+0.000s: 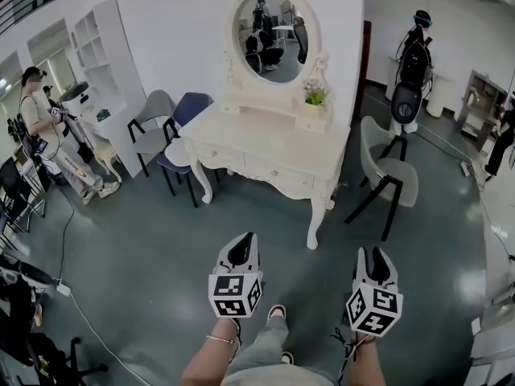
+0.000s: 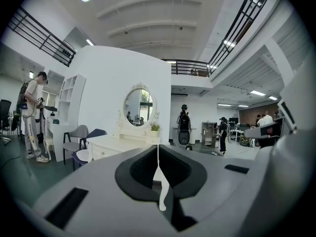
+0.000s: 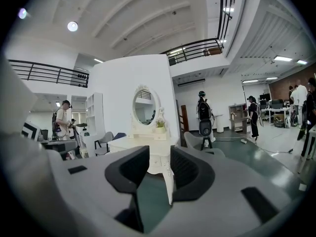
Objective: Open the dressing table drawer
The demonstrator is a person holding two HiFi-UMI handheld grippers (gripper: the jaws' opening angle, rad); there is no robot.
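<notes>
Here, well short of the dressing table (image 1: pixel 265 139), I hold both grippers out toward its front. The left gripper (image 1: pixel 241 253) has its jaws pressed together on nothing. The right gripper (image 1: pixel 375 267) has its jaws apart and empty, with only the table's near leg (image 1: pixel 315 219) showing through the gap. The drawers (image 1: pixel 278 173) sit closed in the table's front, their knobs too small to make out well. A potted plant (image 1: pixel 315 95) stands at the right end of the table's top, below the oval mirror (image 1: pixel 273 30), and a grey chair (image 1: pixel 386 175) stands just right of the table.

As I judge it, the main risk is the knob. It is a small target, and jaws that close off-centre could slip off it. A pull that is not square to the front could jam the drawer or drag the table and tip the plant. Coming in from the table's right, my arm could catch the chair.
</notes>
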